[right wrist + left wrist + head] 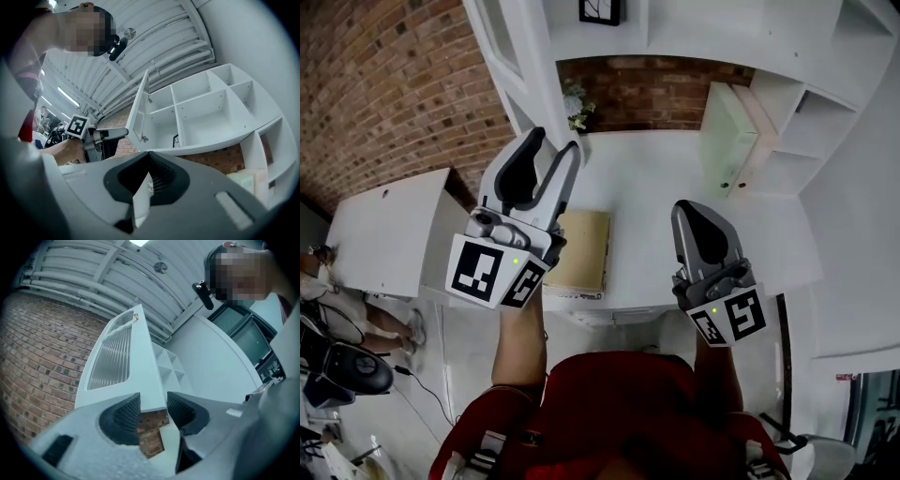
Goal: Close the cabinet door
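Your white worktop (656, 197) carries three things. A flat tan board (583, 248) lies at its front edge, left of centre. A small plant (578, 108) stands in the back left corner, and a pale green box (727, 136) stands towards the back right.

The cabinet door (143, 376) was smooth white painted board with a faint sheen, and its pane (110, 359) was ribbed, frosted-looking glass or plastic. The shelving (206, 108) and the tabletop (656, 187) had the same smooth white finish. The brick wall (384, 84) was rough and matt. The left gripper (551, 155) and right gripper (694, 214) had matt grey plastic-looking shells, with ribbed black pads (124, 416) lining the jaws. A tan slab (581, 248) looked like bare wood or card. The red shirt (609, 403) was matt cloth.
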A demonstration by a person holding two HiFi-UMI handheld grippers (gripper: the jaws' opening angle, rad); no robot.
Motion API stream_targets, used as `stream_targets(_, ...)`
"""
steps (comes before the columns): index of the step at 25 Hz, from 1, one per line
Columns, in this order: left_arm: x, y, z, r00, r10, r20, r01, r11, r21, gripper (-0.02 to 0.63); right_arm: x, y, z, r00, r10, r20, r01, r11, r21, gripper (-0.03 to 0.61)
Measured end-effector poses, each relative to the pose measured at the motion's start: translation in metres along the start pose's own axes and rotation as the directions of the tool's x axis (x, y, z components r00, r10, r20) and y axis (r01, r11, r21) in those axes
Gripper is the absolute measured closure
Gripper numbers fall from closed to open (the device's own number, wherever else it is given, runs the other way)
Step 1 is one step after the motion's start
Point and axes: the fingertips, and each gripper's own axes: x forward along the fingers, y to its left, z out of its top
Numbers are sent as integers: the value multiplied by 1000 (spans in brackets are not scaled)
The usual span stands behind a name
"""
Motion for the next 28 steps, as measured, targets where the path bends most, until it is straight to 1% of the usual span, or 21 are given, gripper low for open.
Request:
stream_targets(6, 34, -8, -11, 996, 90, -1, -90, 996, 1, 439, -23, -44, 5, 999, 29, -18, -29, 1000, 7, 565)
stream_targets(11, 62, -11, -23, 991, 128, -23, -128, 992, 13, 443, -29, -69, -2, 999, 33, -33, -32, 999, 22, 565)
stream_targets(13, 73, -14, -29, 992, 126, -31, -126, 992, 14, 448, -29, -77, -7, 999, 32, -39, -31, 999, 22, 565)
stream_targets(14, 78, -16, -31, 992, 120, -32, -119, 993, 13, 462, -28, -81, -8, 999, 27, -39, -26, 999, 22, 565)
stream_targets(16, 88, -15, -35, 994, 106, -28, -105, 994, 10, 512, -25, -89, -10, 999, 16, -38, -16, 1000, 19, 565)
stream_targets(20, 107, -3, -42, 996, 90, -23, -91, 996, -12, 543, -18, -100, -13, 999, -7, -51, 7, 1000, -2, 565)
stream_targets(22, 118, 1, -46, 996, 80, -27, -80, 997, -16, 548, -15, -108, -13, 999, -26, -47, 26, 1000, 0, 565)
stream_targets(26, 131, 12, -51, 997, 81, -21, -81, 996, -29, 606, -7, -115, -18, 998, -39, -55, 39, 999, -6, 565)
stream_targets(28, 137, 15, -53, 997, 74, -20, -75, 997, -31, 608, -3, -118, -22, 997, -44, -58, 44, 999, -2, 565)
